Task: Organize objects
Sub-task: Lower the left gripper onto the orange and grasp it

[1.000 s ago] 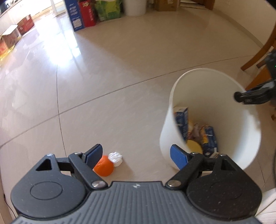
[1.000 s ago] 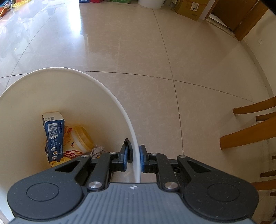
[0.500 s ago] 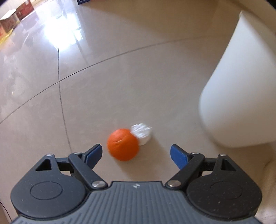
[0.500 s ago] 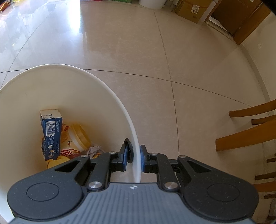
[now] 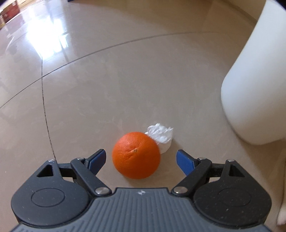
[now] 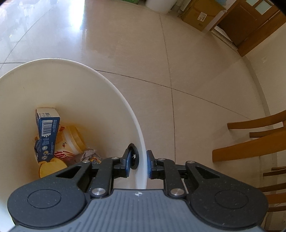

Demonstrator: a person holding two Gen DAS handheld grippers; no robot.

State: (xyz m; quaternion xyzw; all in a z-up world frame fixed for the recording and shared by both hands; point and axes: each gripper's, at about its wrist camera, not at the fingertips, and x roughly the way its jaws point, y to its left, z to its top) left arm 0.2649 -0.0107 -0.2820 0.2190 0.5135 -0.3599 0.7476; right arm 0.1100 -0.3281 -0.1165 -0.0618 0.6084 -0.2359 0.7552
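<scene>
Left tool (image 5: 141, 160) wide, now dropped over round orange fruit (image 5: 135, 155) on tiled floor.
Right tool (image 6: 137, 163) opening astride white plastic bucket (image 6: 125, 100) rim; fruit ungripped, pickup next.

A home, by the look of it: a wide glossy tiled floor (image 6: 196, 71) runs to a brown wooden door (image 6: 250, 23) with small glass panes. Wooden dining chairs (image 6: 250, 142) stand at one side, and a cardboard box (image 6: 202, 14) sits by the doorway (household clutter along the far wall)
</scene>
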